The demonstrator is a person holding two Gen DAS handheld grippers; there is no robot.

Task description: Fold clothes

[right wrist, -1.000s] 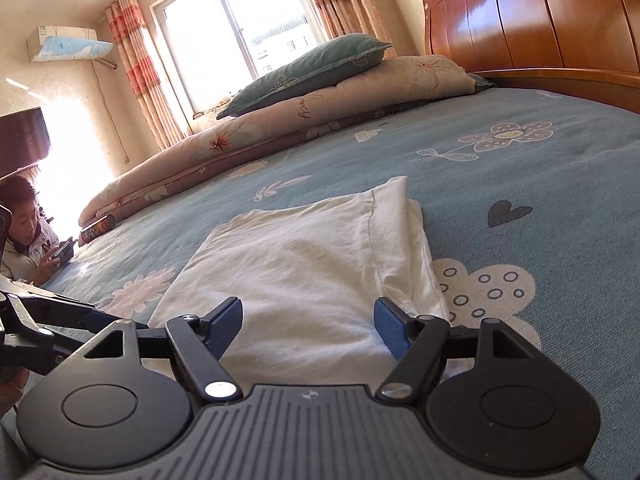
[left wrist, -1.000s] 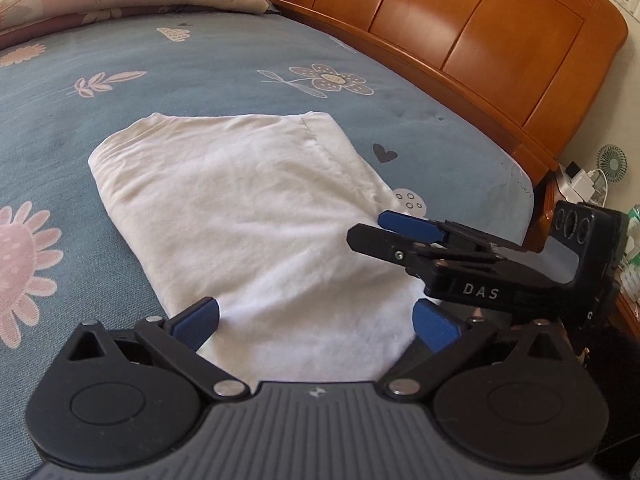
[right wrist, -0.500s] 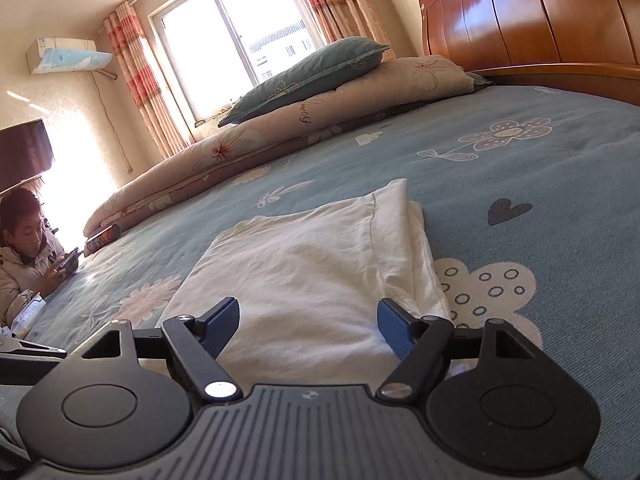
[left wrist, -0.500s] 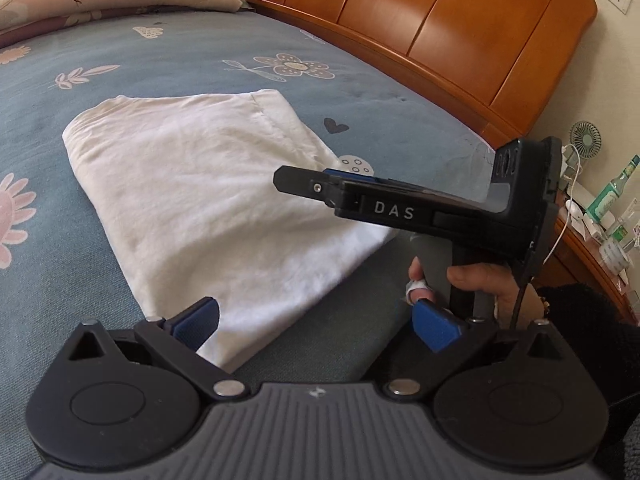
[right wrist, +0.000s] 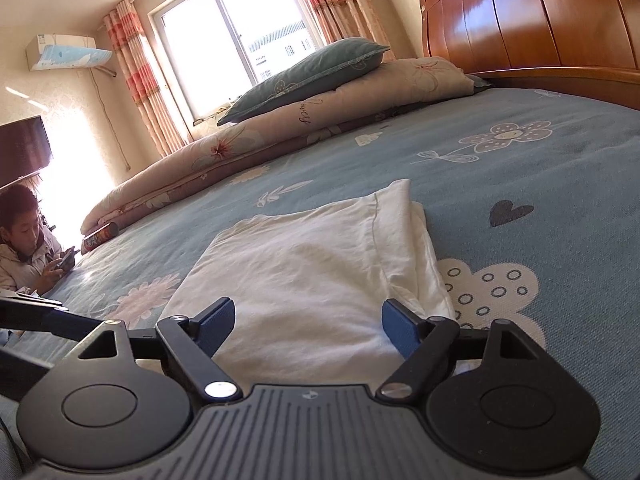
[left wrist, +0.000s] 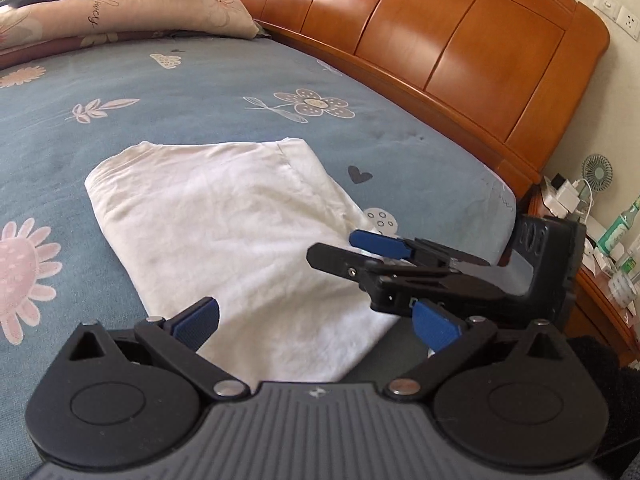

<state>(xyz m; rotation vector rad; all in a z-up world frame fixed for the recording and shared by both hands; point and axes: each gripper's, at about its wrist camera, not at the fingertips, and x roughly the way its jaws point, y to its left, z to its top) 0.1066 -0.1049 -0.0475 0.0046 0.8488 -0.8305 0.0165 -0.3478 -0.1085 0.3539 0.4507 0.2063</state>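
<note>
Since half a second ago the right tongs point(left wrist: 360, 248) have dropped lower in the left wrist view, from the middle of the frame to the lower right, and the hand that held them no longer shows. The left camera has also tilted up, so the folded white garment point(left wrist: 240, 236) now sits in the centre of the frame rather than the upper left.

The garment lies flat on the blue flowered bed sheet point(left wrist: 160, 108), folded into a rough rectangle, its hemmed edge toward the wooden headboard point(left wrist: 460, 40). In the right wrist view the garment point(right wrist: 312, 272) fills the lower middle, with a heart print just to its right.

The left tongs point(left wrist: 316, 324) are spread wide, blue pads on either side of the garment's near edge, pinching nothing. The right tongs point(right wrist: 308, 324) are likewise spread over the garment's near end, nothing between them.

Pillows point(right wrist: 320, 76) are stacked at the upper centre of the right view, below a window point(right wrist: 240, 32). A person point(right wrist: 28, 248) sits at the left edge, looking at a phone.
</note>
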